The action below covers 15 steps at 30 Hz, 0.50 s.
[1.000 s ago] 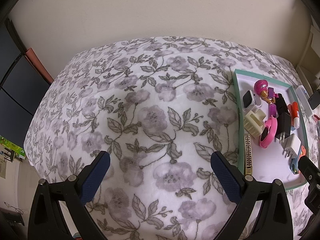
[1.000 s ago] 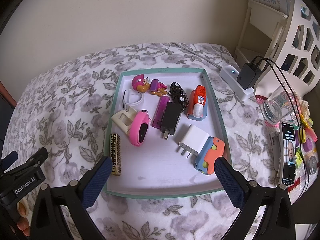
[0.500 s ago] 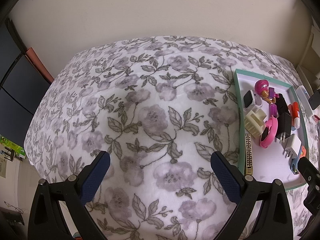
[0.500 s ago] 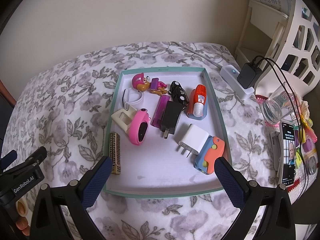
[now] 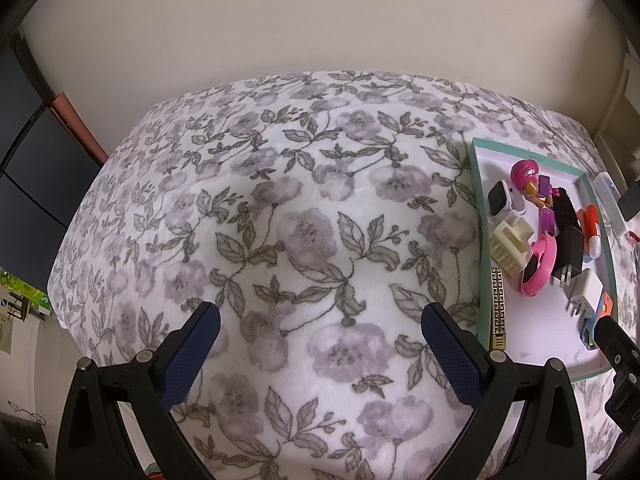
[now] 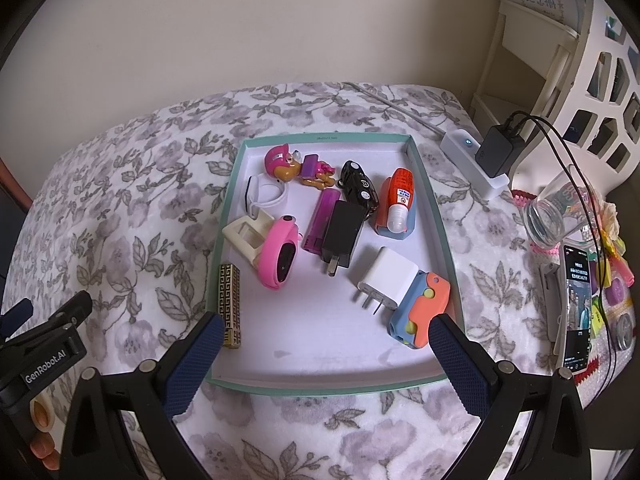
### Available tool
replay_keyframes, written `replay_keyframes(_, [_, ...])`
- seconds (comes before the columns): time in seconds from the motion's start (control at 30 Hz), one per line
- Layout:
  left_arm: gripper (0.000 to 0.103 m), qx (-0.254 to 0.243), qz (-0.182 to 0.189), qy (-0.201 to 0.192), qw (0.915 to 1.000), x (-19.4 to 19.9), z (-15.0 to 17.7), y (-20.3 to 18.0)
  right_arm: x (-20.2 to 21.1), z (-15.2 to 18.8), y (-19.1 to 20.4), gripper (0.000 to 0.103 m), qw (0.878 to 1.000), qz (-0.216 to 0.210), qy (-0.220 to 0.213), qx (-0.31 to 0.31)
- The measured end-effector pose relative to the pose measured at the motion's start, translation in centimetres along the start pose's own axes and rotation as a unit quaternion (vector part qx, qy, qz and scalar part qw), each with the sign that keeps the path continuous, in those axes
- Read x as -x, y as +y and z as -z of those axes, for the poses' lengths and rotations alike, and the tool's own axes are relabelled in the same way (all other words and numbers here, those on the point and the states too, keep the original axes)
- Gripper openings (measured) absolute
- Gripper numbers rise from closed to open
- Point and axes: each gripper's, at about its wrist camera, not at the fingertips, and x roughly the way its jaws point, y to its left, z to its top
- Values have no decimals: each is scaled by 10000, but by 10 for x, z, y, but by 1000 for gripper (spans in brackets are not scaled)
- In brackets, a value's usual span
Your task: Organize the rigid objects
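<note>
A teal-rimmed white tray [image 6: 436,216] lies on a floral blanket and holds several small objects: a pink dog toy [image 6: 282,164], a pink watch [image 6: 280,254], a black charger [image 6: 340,232], a white charger [image 6: 386,276], an orange-blue toy [image 6: 420,312] and a gold patterned bar [image 6: 231,304] leaning on the left rim. My right gripper [image 6: 324,334] is open and empty, hovering over the tray's near edge. My left gripper [image 5: 320,328] is open and empty over bare blanket, left of the tray [image 5: 480,240].
Right of the tray stand a white power strip with a black adapter [image 6: 496,152], a glass [image 6: 556,216] and a phone [image 6: 578,308]. A white shelf unit [image 6: 560,60] stands at the far right. The blanket [image 5: 280,220] ends at the wall behind.
Both views have shifted only slightly; the tray appears a touch lower and nearer in the right wrist view. Nothing was grasped or released.
</note>
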Motion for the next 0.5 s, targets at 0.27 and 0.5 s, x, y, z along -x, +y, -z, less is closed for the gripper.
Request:
replay_keyframes(0.27, [101,-61,34,34,10000,0,1,-2,0,0,0,103,10000,3,2,2])
replay_keyframes(0.5, [101,4,21,-159,9999,7,0,0,-1,0,1,103,10000,4,9,16])
